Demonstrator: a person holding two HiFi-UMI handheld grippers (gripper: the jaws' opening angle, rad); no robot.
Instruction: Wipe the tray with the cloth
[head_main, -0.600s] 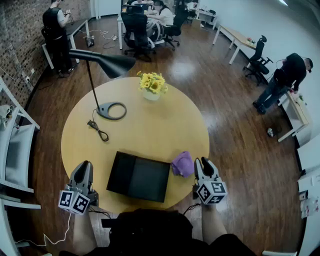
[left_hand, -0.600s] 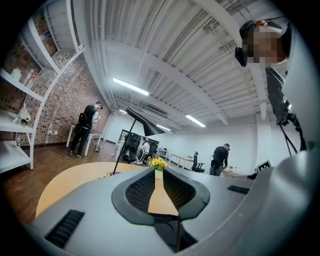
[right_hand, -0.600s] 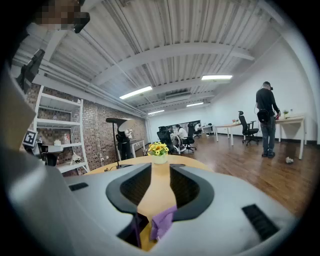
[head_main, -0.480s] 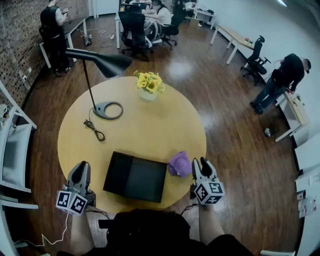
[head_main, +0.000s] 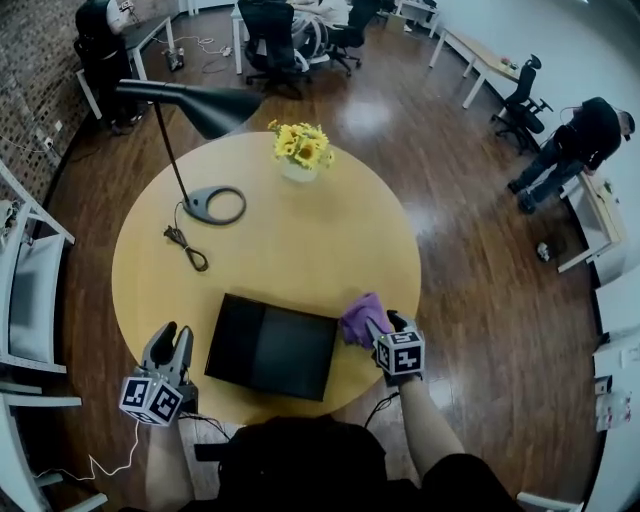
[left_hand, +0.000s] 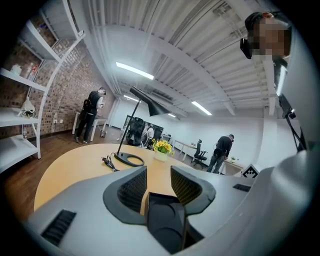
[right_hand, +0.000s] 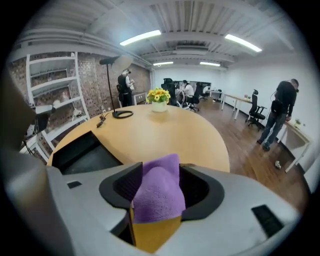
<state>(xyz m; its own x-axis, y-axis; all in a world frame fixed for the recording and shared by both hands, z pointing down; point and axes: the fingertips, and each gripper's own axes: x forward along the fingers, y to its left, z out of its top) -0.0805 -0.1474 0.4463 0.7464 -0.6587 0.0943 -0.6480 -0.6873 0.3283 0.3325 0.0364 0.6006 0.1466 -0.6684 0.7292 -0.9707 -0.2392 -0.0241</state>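
Right gripper (head_main: 383, 324) reaches cloth (head_main: 358, 314)
Our wide jaws now straddle it beside the tray (head_main: 270, 345); gripping comes next.

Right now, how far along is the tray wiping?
Nothing looks done yet: the purple cloth lies on the table beside the black tray, not on it. In hand: the right gripper has its fingers wide around the cloth, not visibly clamped. Left: close on the cloth, carry it over, wipe the tray. The left gripper is open and empty, off the tray's left side.
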